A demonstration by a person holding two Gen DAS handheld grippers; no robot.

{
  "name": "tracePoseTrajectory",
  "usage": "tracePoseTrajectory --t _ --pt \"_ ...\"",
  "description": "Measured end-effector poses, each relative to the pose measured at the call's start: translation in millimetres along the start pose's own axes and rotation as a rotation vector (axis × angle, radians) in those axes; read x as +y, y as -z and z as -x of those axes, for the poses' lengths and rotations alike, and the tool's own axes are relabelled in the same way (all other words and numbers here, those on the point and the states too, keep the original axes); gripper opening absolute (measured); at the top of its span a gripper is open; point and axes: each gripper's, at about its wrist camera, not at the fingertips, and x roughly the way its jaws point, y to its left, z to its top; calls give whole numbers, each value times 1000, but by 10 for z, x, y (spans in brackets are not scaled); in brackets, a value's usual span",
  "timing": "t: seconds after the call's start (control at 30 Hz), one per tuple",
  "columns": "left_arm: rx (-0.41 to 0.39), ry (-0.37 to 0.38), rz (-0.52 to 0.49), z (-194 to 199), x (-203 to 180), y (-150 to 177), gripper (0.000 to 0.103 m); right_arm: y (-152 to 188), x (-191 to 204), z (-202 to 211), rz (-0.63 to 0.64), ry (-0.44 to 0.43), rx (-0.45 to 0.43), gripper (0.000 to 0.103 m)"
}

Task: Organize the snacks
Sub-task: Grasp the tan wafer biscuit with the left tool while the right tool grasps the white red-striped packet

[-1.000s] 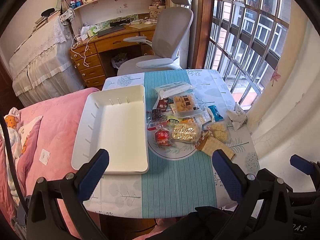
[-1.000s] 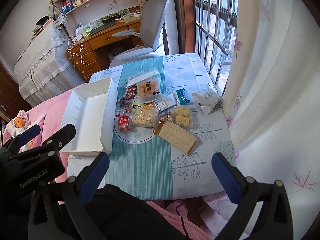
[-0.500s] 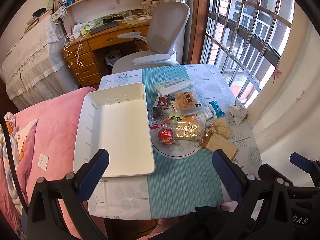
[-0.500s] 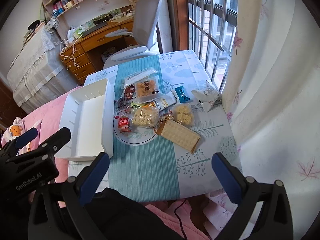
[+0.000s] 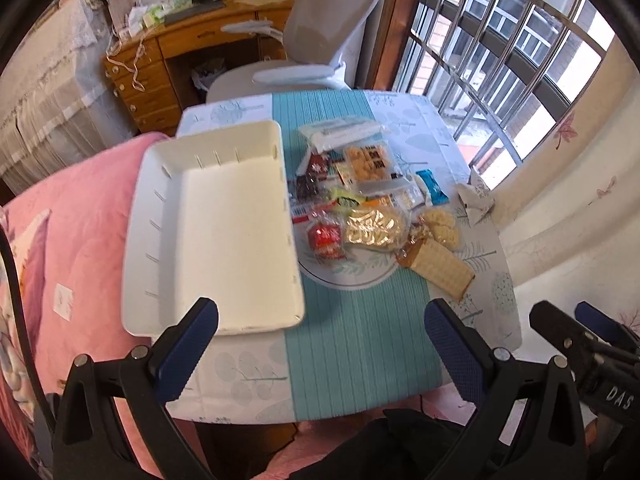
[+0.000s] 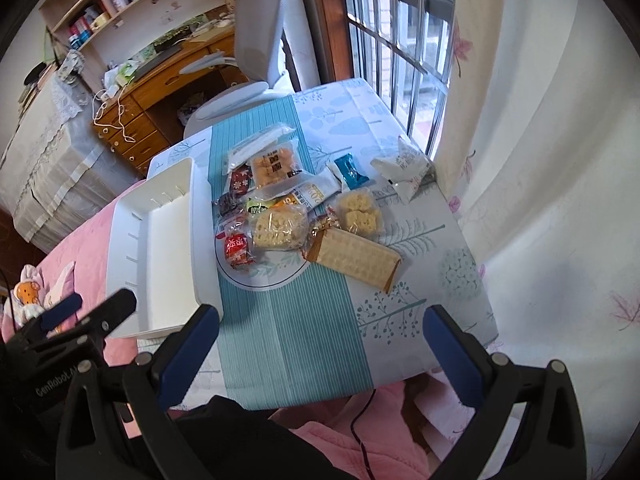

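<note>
A: Over the near table edge, we see our left gripper [image 5: 320, 320] spread wide and holding nothing, beside the empty white plastic tray [image 5: 212, 236].

B: Our right gripper [image 6: 320, 322] gapes equally, touching nothing; the pile of wrapped snacks [image 6: 296, 208] lies right of the tray.

A: Overlapping wrappers hide several packets, and we cannot read their labels.
</note>
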Motion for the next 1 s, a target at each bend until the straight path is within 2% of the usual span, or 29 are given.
tracePoseTrajectory --t 0.27,0.47,0.63,0.73,1.0 --pt "12 18 13 -100 -144 -97 102 -254 -190 -194 -57 -52 28 102" --pt "66 -44 78 -292 -364 -241 102 -579 -460 -429 -74 -109 56 102" --pt "195 -102 169 -649 -573 -298 102 -879 -818 -736 -126 -149 89 101" --pt "232 -111 236 -824 -700 -281 102 -1044 -1044 -928 -144 -163 116 100" --pt "297 -61 411 -1232 -955 -229 102 -1302 -1526 -1510 -176 -234 211 100"
